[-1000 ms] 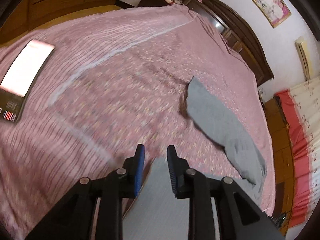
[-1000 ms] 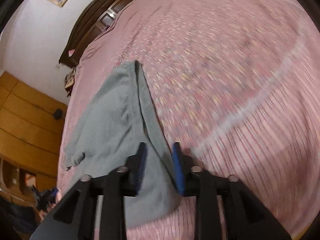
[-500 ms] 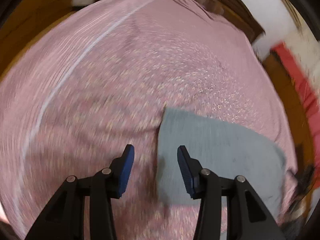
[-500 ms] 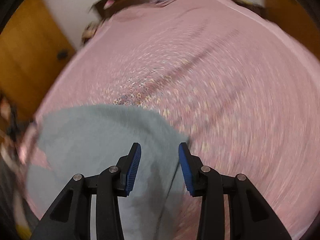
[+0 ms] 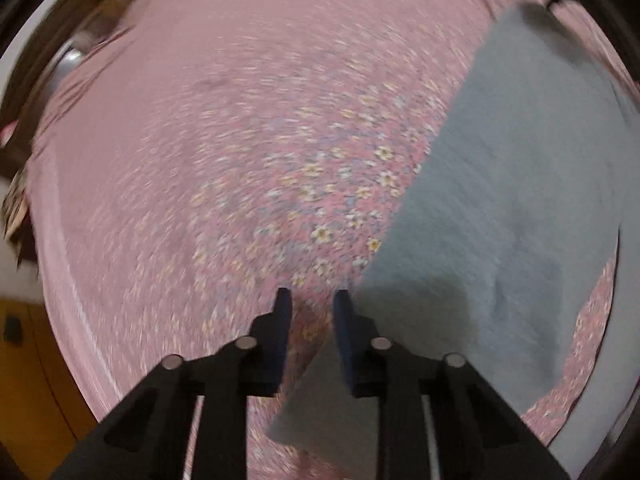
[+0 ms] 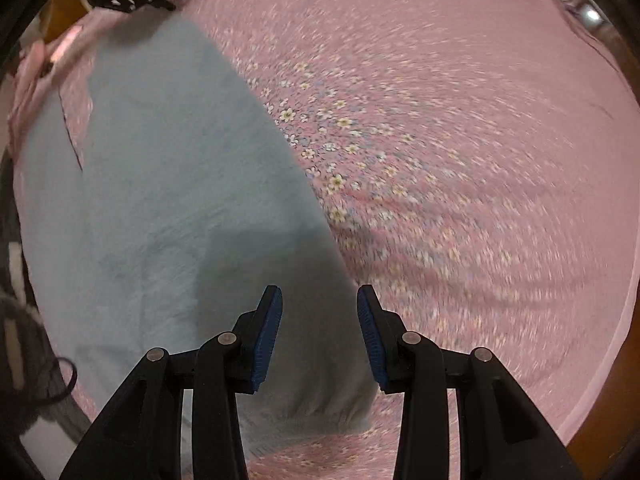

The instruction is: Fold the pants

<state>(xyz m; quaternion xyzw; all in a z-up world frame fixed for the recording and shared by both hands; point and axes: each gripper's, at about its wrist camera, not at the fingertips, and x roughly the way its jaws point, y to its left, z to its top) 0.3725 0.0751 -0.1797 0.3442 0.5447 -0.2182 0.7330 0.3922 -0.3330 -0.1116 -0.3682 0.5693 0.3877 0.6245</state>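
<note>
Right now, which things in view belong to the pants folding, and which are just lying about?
Belongs to the job:
- grey pants, spread flat
- left gripper, fingers narrowly apart, empty
- right gripper, fingers apart, empty

Just there:
- pink flowered bedspread beneath the pants
- dark wooden headboard, blurred at the edge

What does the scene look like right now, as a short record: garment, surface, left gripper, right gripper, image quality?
garment: grey pants, lying flat
surface: pink floral bedspread
left gripper: open, over the pants' edge; jaws have just been closing, no cloth pinched between them
right gripper: open, over the pants, not gripping them
image quality: both views motion-blurred
</note>
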